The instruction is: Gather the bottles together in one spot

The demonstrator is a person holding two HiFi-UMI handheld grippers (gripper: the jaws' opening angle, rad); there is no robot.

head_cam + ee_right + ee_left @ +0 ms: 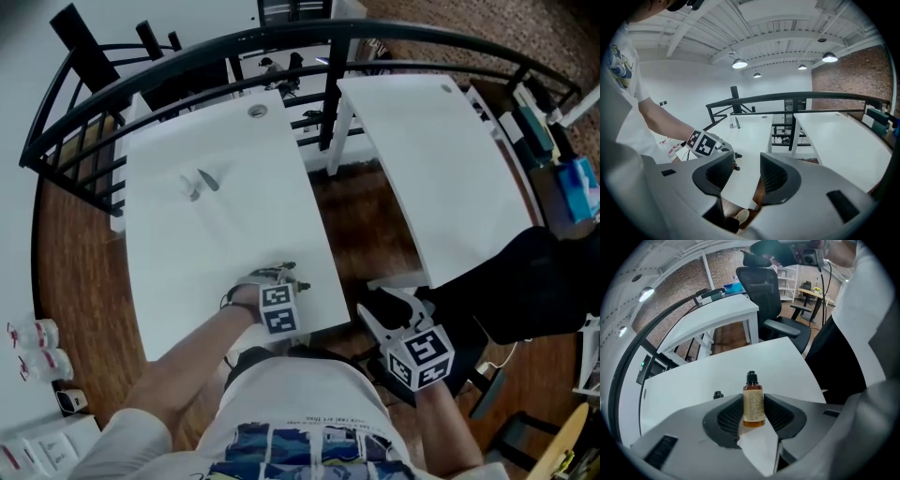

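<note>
Amber bottle [753, 398], black cap, labelled, upright, pinched in my left gripper [753, 406]; second black-capped bottle [717, 394] just beside; another pair [207, 180] farther off.

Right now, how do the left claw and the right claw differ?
The left claw is shut on an upright amber bottle; the right claw is open and empty. The left claw sits over the near edge of the white table; the right claw is held off the table, to its right. Both have grey jaws with ribbed black pads.
</note>
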